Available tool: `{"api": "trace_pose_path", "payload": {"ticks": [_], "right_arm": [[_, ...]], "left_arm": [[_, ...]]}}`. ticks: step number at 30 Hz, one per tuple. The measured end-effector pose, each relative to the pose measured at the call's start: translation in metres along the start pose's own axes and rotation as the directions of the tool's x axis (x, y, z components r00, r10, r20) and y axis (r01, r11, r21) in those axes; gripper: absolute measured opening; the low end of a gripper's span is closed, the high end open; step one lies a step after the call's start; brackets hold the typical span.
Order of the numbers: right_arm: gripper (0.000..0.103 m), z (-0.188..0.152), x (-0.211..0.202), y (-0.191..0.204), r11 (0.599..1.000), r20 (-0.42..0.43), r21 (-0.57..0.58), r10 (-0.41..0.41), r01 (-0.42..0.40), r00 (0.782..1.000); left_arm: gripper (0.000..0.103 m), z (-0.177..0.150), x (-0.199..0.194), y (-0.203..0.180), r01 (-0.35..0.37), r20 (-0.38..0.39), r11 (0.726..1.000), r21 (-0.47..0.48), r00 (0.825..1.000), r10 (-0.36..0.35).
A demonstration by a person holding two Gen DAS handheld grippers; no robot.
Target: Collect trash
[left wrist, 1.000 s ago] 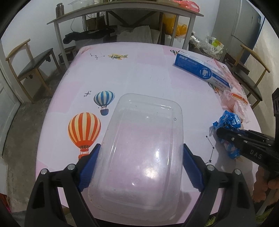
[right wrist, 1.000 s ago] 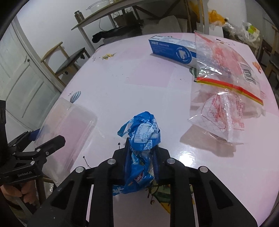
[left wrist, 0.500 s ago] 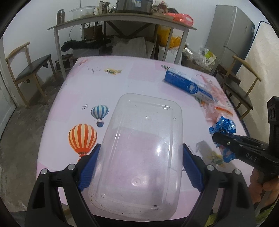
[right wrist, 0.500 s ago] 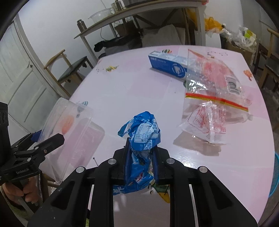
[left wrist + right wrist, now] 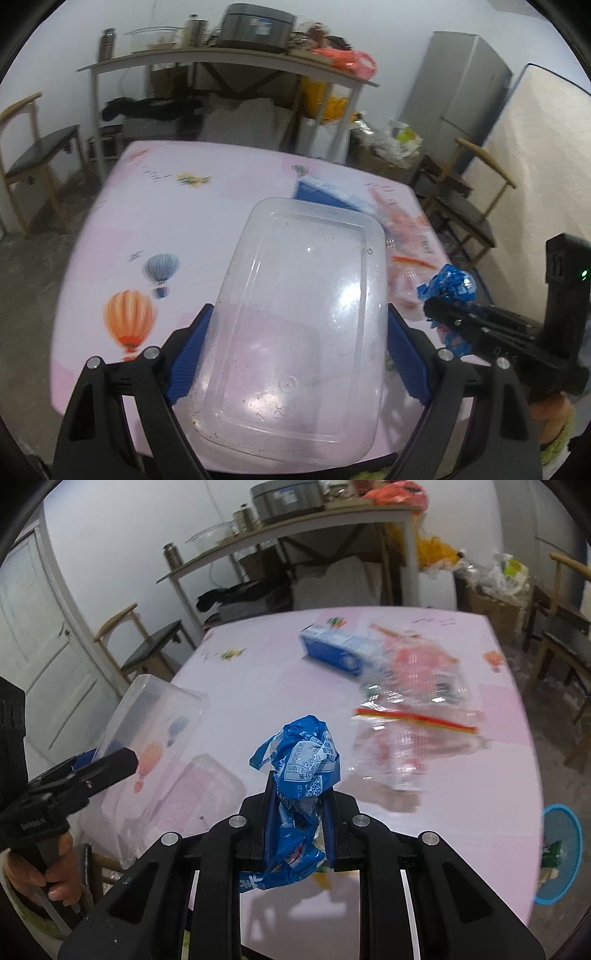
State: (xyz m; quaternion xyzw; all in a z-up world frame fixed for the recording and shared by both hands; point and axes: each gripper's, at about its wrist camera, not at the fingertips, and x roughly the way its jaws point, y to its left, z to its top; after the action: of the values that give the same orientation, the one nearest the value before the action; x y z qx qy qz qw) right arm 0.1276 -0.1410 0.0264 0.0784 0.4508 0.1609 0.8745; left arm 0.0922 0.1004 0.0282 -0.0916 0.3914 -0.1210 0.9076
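My left gripper (image 5: pixel 297 321) is shut on a clear plastic container (image 5: pixel 295 325), its blue pads pressing both long sides; the box hangs tilted above the pink table (image 5: pixel 177 218). From the right wrist view the same container (image 5: pixel 155 723) shows at the left, held off the table edge. A crumpled blue wrapper (image 5: pixel 299 771) is pinched in my right gripper (image 5: pixel 300 797), lifted clear of the table. That wrapper (image 5: pixel 448 286) and the right gripper appear at the right of the left wrist view.
A blue toothpaste box (image 5: pixel 338 648) and clear red-printed plastic bags (image 5: pixel 413 709) lie on the far right of the table. A blue bin (image 5: pixel 561 853) stands on the floor at the right. Chairs (image 5: pixel 37 155) and a cluttered shelf table (image 5: pixel 229 62) surround it.
Both grippers have risen from the table with their loads and tilted up; more of the room shows. The container and wrapper stay gripped.
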Motion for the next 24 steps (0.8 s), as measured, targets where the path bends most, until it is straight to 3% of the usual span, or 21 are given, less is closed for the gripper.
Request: {"api": "trace_pose_path", "payload": {"ticks": [3,5,8,12,15,20,24], "right_arm": [[0.019,0.001,-0.022,-0.027,0.996,0.047,0.049,-0.072,0.070,0.996],[0.019,0.000,-0.046,-0.057,0.984,0.088,0.113,-0.148,0.138,0.985],[0.019,-0.009,-0.077,-0.108,0.945,0.114,0.221,-0.269,0.239,0.956],[0.020,-0.035,-0.099,-0.176,0.874,0.065,0.362,-0.370,0.323,0.927],[0.020,-0.063,-0.093,-0.234,0.804,-0.025,0.466,-0.404,0.369,0.914],[0.020,-0.105,-0.072,-0.310,0.701,-0.138,0.595,-0.394,0.394,0.909],[0.020,-0.123,-0.063,-0.357,0.637,-0.178,0.646,-0.411,0.421,0.894]], "left_arm": [[0.086,0.013,0.008,-0.024,0.094,-0.011,0.995,0.032,0.996,-0.094],[0.086,0.025,0.019,-0.049,0.181,-0.037,0.982,0.056,0.983,-0.179],[0.086,0.038,0.037,-0.094,0.307,-0.095,0.946,0.105,0.950,-0.298],[0.087,0.045,0.077,-0.174,0.443,-0.215,0.880,0.170,0.888,-0.405],[0.087,0.042,0.113,-0.228,0.492,-0.312,0.850,0.187,0.851,-0.423],[0.087,0.032,0.179,-0.318,0.545,-0.451,0.815,0.199,0.789,-0.417],[0.087,0.021,0.226,-0.385,0.572,-0.512,0.793,0.210,0.755,-0.409]]}}
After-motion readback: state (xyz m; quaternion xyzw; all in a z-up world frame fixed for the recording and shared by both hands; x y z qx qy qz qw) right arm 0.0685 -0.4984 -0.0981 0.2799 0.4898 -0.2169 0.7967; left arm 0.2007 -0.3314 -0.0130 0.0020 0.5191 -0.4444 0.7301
